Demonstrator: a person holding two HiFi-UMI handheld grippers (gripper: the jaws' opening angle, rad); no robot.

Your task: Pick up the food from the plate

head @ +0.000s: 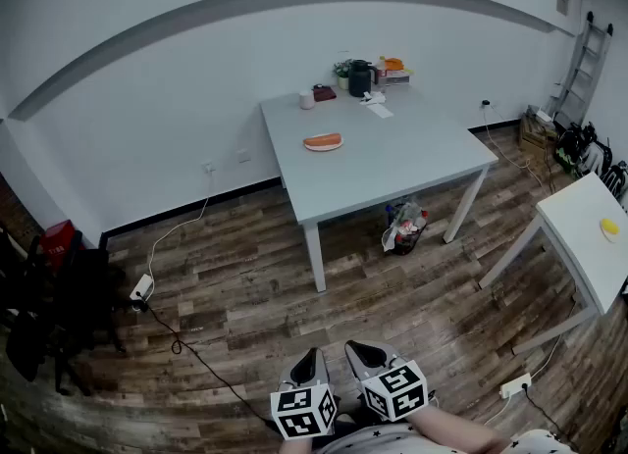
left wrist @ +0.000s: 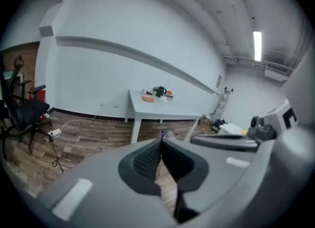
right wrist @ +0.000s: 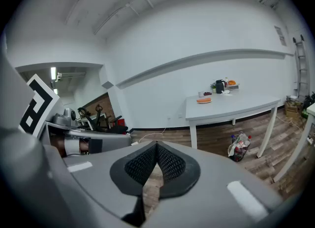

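Holding both tools low, close to the body. Left gripper: closed, nothing between its jaws. Right gripper: also closed and empty. A floor cable trails ahead-left. The counter stands further off, well apart from both grippers. On it sits the plate with the food, orange and elongated, possibly a sausage. Risk: arriving with shut jaws would shove the food; its rounded shape may roll.

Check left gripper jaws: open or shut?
Shut. In the left gripper view, the left gripper has its jaws meeting at the tips, with nothing between them.
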